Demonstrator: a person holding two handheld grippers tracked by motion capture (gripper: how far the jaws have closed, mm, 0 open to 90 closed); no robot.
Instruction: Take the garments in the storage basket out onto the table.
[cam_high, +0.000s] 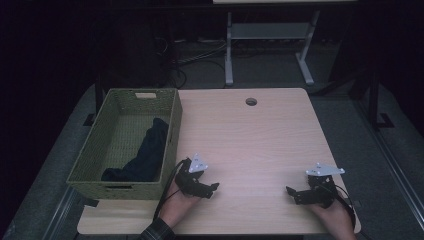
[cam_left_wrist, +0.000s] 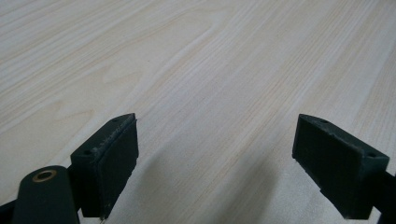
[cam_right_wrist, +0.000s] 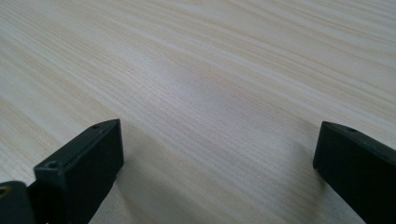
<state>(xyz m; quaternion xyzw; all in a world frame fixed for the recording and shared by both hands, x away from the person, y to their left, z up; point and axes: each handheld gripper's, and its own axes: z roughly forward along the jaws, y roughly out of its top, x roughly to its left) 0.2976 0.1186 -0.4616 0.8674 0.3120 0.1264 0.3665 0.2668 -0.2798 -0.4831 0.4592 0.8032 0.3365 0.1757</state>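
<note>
Black and spread wide, the left claw (cam_high: 214, 189) rests low over the pale wood-grain surface (cam_high: 250, 145), its jaws released with nothing between them; the left gripper view shows bare grain running between the two pads. The right claw (cam_high: 291, 193) sits the same way near the front right of the surface, jaws parted and empty, and the right gripper view again has plain wood between them. Both point inward toward each other, well apart, each held by a hand (cam_high: 176, 204) coming in from the near edge.

Further out, to the left of the left claw, a green woven basket (cam_high: 92, 150) stands on the surface's left side, slightly overhanging the edge. Inside it lies a dark navy garment (cam_high: 147, 152), crumpled and stretched from the middle of the basket toward its near right corner, wholly within the walls.

To my eye the cloth looks already put away, or about to be taken out again. If the left claw reaches in from here, the risk is the basket's near wall: it is just beside the claw, and a low sideways approach could catch the rim and shove the basket farther off the edge. A shallow pinch on loose fabric could also slip, and the trailing cable might snag on the wicker.
</note>
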